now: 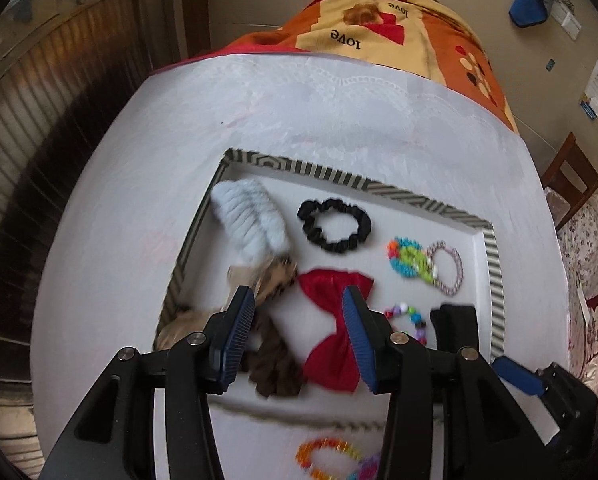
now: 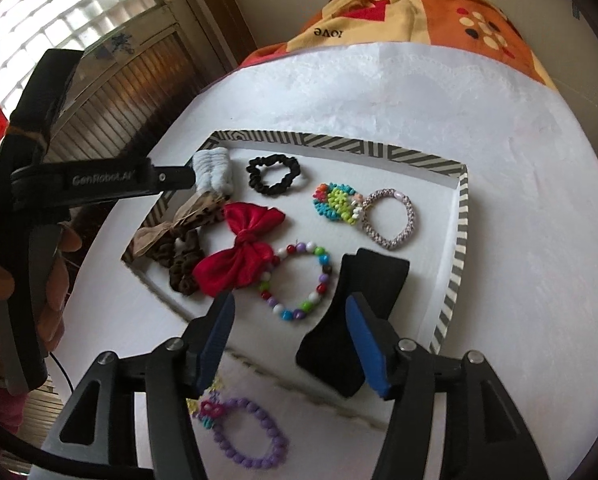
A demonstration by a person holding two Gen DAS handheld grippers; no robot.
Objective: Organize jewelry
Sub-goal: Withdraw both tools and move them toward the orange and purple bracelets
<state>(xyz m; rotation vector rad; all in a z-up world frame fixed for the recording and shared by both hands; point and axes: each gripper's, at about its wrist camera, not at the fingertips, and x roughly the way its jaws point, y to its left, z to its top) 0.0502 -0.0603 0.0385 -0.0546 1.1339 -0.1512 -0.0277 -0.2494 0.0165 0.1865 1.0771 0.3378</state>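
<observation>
While the striped tray [image 2: 457, 236] is sitting on the white table [image 2: 519, 184], we are holding both grippers over its near edge, the left gripper [image 1: 301, 334] gaping wide and empty above the red bow [image 2: 243, 254], the right gripper [image 2: 289, 340] equally spread, gripping nothing, beside the black bow [image 2: 373, 280] and beaded bracelet [image 2: 299, 280].

The tray [image 2: 461, 216] has a rim striped grey and cream, white inside. In it lie a red bow [image 2: 245, 252], a black scrunchie [image 2: 274, 174], a black bow [image 2: 351, 320], a pale blue fuzzy clip [image 1: 251, 216], a leopard-print bow [image 2: 197, 210], a brown scrunchie [image 2: 183, 272] and a bracelet [image 2: 299, 280] of many-coloured beads. A purple bracelet [image 2: 245, 434] lies on the white cloth [image 2: 519, 240]. The blanket [image 2: 439, 4] is orange, cream and red.
</observation>
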